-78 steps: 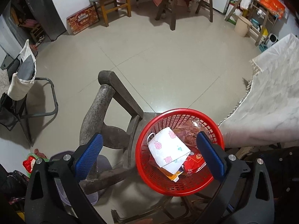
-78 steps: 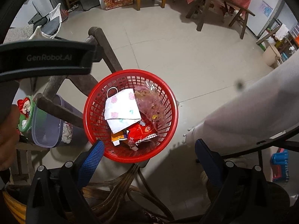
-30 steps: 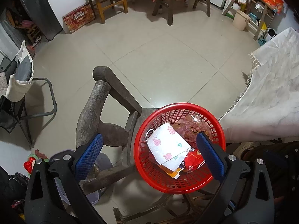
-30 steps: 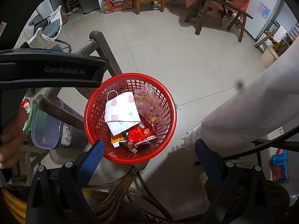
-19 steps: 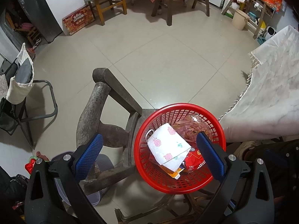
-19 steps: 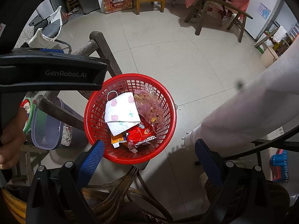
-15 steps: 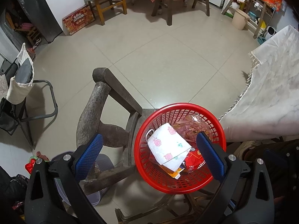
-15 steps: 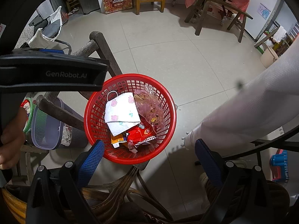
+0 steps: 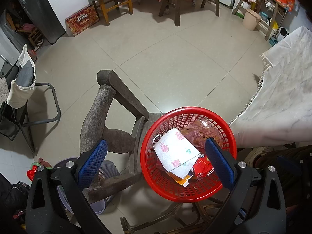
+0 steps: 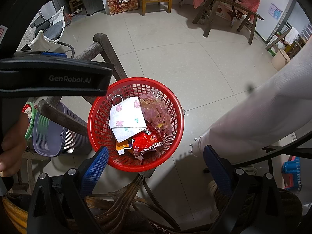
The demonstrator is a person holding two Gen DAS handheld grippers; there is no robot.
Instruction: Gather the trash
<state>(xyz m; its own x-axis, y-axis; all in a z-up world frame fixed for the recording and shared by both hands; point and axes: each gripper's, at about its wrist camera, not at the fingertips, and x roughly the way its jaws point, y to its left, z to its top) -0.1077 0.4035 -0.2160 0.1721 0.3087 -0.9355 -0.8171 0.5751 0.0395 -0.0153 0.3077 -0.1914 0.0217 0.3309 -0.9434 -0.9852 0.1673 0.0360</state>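
A red mesh basket [image 9: 156,181] [image 10: 176,136] rests on a dark wooden chair [image 9: 109,115]. Inside lie a white face mask with pink roses [image 9: 175,154] [image 10: 126,115], a crumpled clear plastic bag [image 9: 202,132] [image 10: 156,113], a red snack wrapper [image 9: 202,167] [image 10: 146,140] and an orange carton [image 10: 120,146]. My left gripper [image 9: 156,163] hovers above the basket's near left side, open and empty. My right gripper [image 10: 156,167] hangs over the basket's near rim, open and empty. The left gripper's black body [image 10: 54,80] crosses the right wrist view at the left.
A purple slatted bin [image 10: 52,136] [image 9: 105,177] stands beside the chair. A white cloth-covered table [image 9: 282,89] [image 10: 263,115] is to the right. A folding chair with a white bag [image 9: 21,83] stands left. Chairs, a bench and a cardboard box [image 9: 81,20] line the far wall across open tiled floor.
Both grippers have stayed almost still over the basket for the last second. Since 2.6 s ago the views drifted slightly; the trash in the basket lies the same.
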